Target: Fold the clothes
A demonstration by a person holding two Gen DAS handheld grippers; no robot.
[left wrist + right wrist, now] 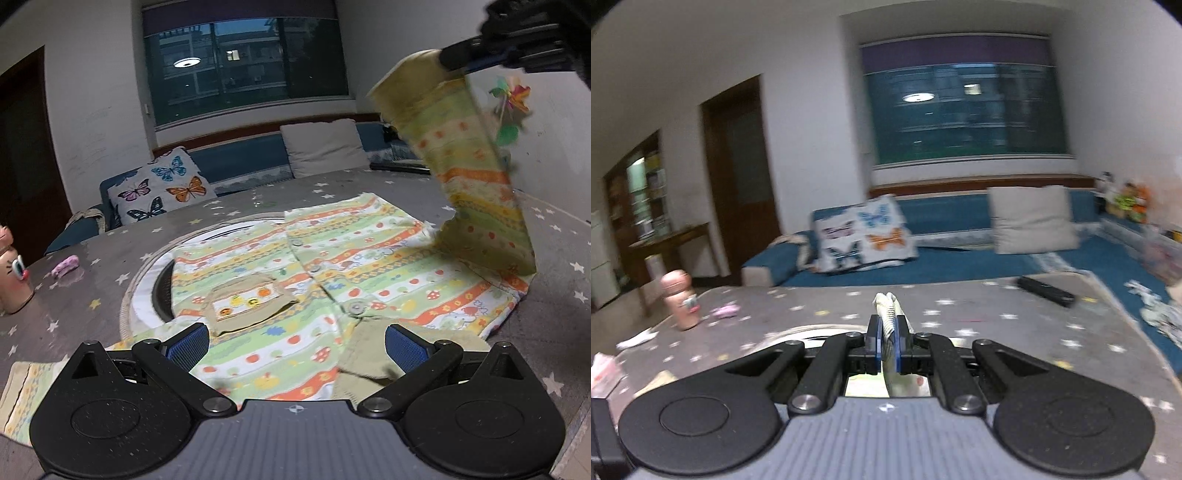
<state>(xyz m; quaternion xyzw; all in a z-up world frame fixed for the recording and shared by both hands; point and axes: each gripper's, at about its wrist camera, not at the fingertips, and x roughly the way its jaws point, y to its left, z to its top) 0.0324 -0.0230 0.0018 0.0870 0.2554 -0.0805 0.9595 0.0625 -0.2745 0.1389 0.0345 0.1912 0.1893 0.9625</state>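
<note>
Left wrist view. We record one child's shirt [332,266], soft printed cotton in green, orange, yellow and white bands with small fruit and mushroom motifs, lying front-up on the star-patterned grey tablecloth [110,251]. It carries round snap buttons down the placket, a khaki chest pocket [251,302] with a printed strip, and a khaki collar nearest the camera. No readable writing or brand on it. The left gripper [295,347] hangs over the collar end, its ribbed blue pads wide apart and holding nothing. The shirt's right sleeve [472,166] is lifted clear of the table, its khaki cuff pinched by the right gripper [461,61] at upper right. Beneath the shirt we see a round white-rimmed disc [147,280]. Beyond: a butterfly-print cushion [162,188], a plain cream cushion [325,147].

Right wrist view, blurred. The right gripper's jaws are clamped on a thin fold of the sleeve cuff [888,317]. A pink bottle [681,299] stands on the table at left.
</note>
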